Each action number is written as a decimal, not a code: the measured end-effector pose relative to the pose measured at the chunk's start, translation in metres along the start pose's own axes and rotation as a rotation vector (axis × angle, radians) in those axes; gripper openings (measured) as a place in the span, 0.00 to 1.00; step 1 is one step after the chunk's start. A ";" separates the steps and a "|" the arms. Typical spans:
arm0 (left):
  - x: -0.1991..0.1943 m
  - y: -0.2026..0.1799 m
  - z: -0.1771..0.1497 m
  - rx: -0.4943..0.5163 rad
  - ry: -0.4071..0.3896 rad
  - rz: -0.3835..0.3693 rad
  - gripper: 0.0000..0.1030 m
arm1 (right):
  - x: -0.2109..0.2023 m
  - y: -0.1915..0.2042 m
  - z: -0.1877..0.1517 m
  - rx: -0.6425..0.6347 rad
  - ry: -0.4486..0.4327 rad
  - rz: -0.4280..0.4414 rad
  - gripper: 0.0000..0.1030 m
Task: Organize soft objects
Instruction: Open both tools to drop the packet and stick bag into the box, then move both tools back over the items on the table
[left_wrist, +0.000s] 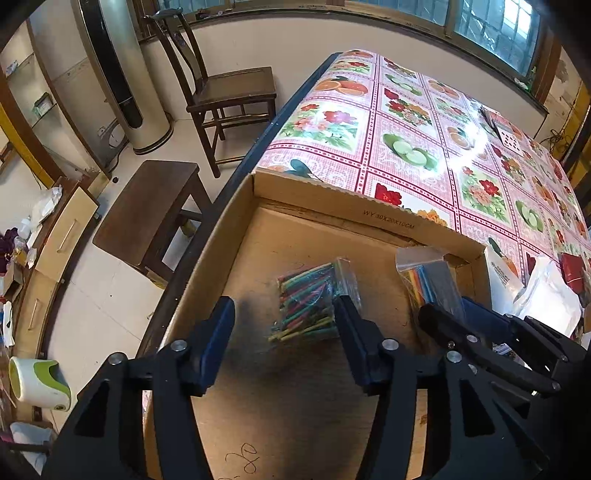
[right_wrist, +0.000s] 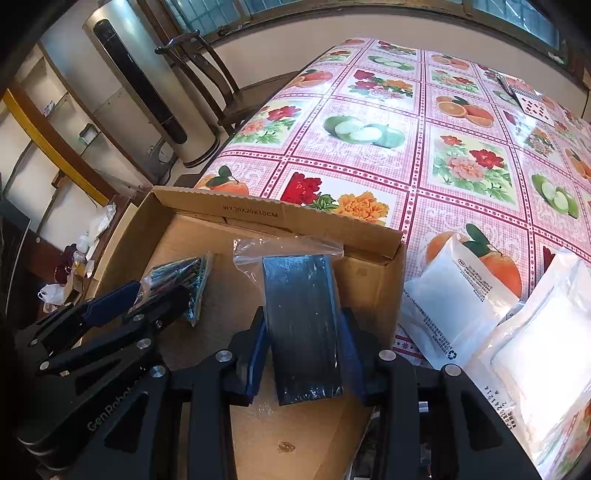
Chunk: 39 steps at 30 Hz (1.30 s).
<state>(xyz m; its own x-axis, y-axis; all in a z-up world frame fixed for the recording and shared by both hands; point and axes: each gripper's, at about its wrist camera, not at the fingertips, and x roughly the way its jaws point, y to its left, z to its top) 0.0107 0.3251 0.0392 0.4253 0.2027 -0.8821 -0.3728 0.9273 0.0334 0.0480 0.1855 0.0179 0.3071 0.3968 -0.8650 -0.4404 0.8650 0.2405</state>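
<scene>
Now the left gripper (left_wrist: 284, 325) stands wide, pads clear of the bag of sticks (left_wrist: 314, 301) lying on the floor of the box (left_wrist: 332, 206). The right gripper (right_wrist: 306, 354) clamps a dark bag (right_wrist: 303, 325), tilted above the box near its right wall. Released unevenly, that slick bag could likely slide onto the sticks or catch the wall. Both grippers crowd together inside. Two white pouches (right_wrist: 443, 302) wait on the tablecloth (right_wrist: 369, 166) just beside the box.
</scene>
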 end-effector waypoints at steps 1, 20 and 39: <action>-0.002 0.002 0.000 -0.004 -0.005 0.002 0.60 | -0.001 0.000 0.000 0.003 -0.006 0.009 0.38; -0.087 -0.042 -0.016 0.087 -0.155 -0.095 0.71 | -0.090 -0.024 -0.028 0.002 -0.152 0.050 0.46; -0.083 -0.202 -0.061 0.327 -0.063 -0.229 0.72 | -0.203 -0.211 -0.129 0.205 -0.216 -0.028 0.61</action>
<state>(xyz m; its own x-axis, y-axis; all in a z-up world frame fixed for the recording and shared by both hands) 0.0004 0.1016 0.0775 0.5204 -0.0113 -0.8539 0.0156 0.9999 -0.0037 -0.0297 -0.1171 0.0859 0.4987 0.4088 -0.7643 -0.2564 0.9119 0.3205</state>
